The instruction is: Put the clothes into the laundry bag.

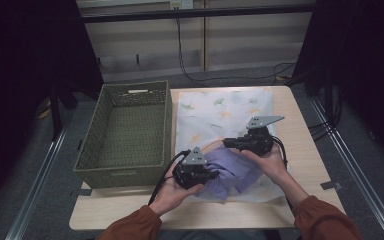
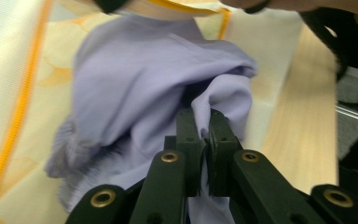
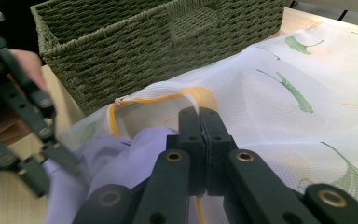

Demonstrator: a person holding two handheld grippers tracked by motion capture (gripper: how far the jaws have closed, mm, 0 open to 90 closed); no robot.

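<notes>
The purple cloth (image 1: 235,172) lies bunched on the table (image 1: 307,145), partly inside a white mesh bag (image 1: 220,112) with leaf prints. The left gripper (image 2: 204,135) pinches a fold of the cloth tight. The right gripper (image 3: 199,121) is squeezed on the bag's yellow-edged rim. A green basket (image 1: 130,130) sits just beside the bag.

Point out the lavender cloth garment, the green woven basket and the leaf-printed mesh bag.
lavender cloth garment (image 2: 135,88), left gripper view, bunched middle
green woven basket (image 1: 125,170), high view, near wall
leaf-printed mesh bag (image 3: 307,60), right gripper view, flat top
</notes>
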